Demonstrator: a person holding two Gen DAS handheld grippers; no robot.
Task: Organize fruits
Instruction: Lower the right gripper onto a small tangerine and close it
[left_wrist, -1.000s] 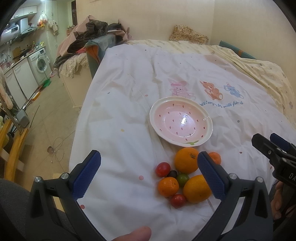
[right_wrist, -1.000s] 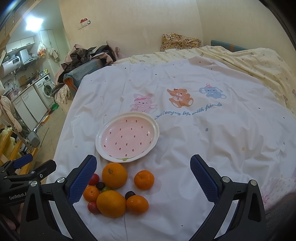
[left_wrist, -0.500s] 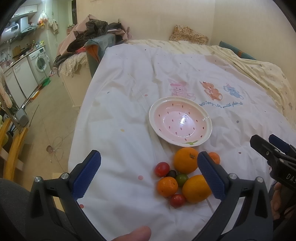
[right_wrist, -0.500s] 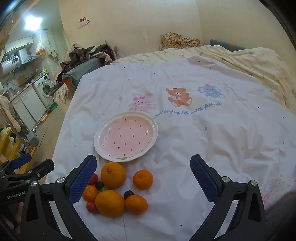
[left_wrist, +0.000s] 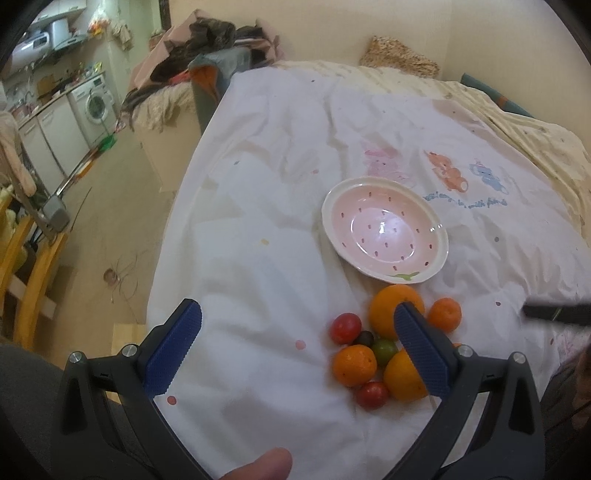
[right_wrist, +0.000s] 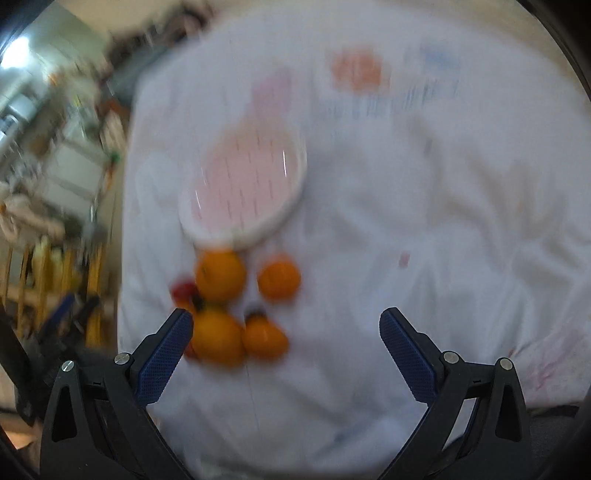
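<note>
My left tool (left_wrist: 297, 347) hangs over the white bedsheet (left_wrist: 266, 206) with its blue pads spread wide and nothing between them. My right tool (right_wrist: 286, 352) is released too; its jaws have just been closing a little, yet they are wide apart and grip nothing. That view is smeared by blur.

The pink strawberry-print bowl (left_wrist: 441, 254) sits on the sheet, holding no fruit. All the fruit lies in a cluster on the sheet just beside the bowl's near rim. The large orange (left_wrist: 388, 304) is nearest the bowl, almost touching its rim. A mandarin (left_wrist: 445, 314) lies to the right of that orange, close by it. A red tomato (left_wrist: 345, 328) lies to the orange's left. Below the orange, farther from the bowl, come a small dark fruit (left_wrist: 365, 338) and a green one (left_wrist: 384, 350), touching each other. Further from the bowl lie a second mandarin (left_wrist: 354, 364), a second large orange (left_wrist: 402, 380) partly behind my left tool's right pad, and another red tomato (left_wrist: 372, 395).

My thumb (left_wrist: 258, 465) shows at the bottom edge of the left view.
</note>
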